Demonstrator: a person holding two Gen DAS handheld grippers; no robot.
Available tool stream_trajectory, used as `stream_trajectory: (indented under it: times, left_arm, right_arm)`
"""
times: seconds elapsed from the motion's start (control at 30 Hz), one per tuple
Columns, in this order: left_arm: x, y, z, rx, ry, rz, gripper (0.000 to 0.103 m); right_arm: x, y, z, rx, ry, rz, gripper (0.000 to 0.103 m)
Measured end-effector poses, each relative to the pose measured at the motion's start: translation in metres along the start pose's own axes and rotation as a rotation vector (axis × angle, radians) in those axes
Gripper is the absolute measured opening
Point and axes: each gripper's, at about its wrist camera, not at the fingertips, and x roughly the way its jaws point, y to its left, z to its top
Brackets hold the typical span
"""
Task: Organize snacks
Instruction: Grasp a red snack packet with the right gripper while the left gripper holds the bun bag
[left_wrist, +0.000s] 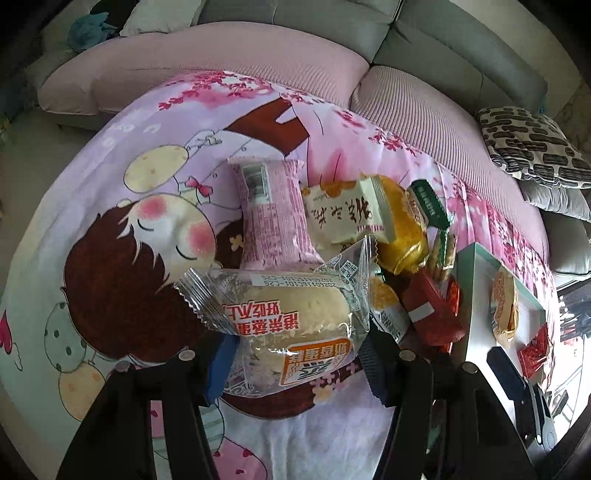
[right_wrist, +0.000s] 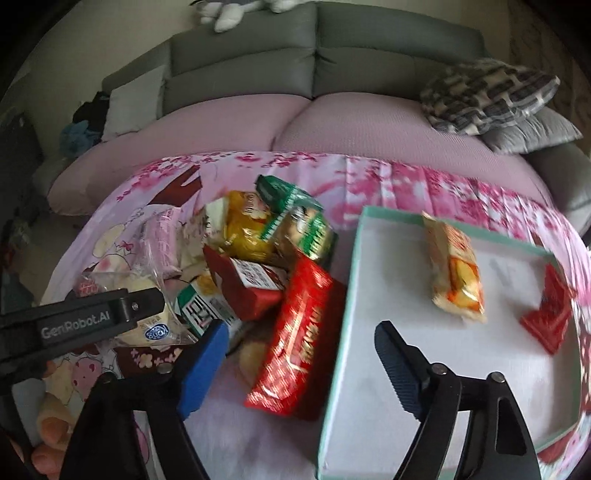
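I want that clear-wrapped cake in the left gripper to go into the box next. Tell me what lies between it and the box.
The snack pile does: the red packets and the long red bar lie between the cake and the mint-rimmed box, the bar against its near wall. Lifted over them, nothing visible blocks the way; the box floor near that wall is bare.

A clear-wrapped pale cake (left_wrist: 295, 314) lies crosswise at the near edge of a heap of snack packets (right_wrist: 258, 251) on the cartoon-print cloth. Just right of the heap, a shallow mint-rimmed box (right_wrist: 354, 277) holds an orange-and-cream packet (right_wrist: 456, 269) and a small red packet (right_wrist: 550, 314), well apart.
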Motion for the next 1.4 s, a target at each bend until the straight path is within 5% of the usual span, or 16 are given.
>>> stream_trajectory:
  times: [0.17,0.87,1.1,1.4]
  left_arm:
    - [0.002,0.008,0.008,-0.017,0.004,-0.012,0.062]
    - [0.014,0.025,0.024,-0.081,0.037,-0.022,0.063]
    - [0.014,0.024,0.024,-0.078,0.037,-0.015,0.063]
    - [0.013,0.022,0.024,-0.073,0.036,-0.009,0.063]
  right_arm:
    - [0.014,0.021,0.002,-0.106,0.014,-0.019,0.066]
    - [0.045,0.043,0.016,-0.268,-0.019,-0.129,0.057]
    - [0.041,0.04,0.02,-0.276,-0.046,-0.144,0.04]
    - [0.031,0.017,0.026,-0.153,-0.056,-0.052,0.034]
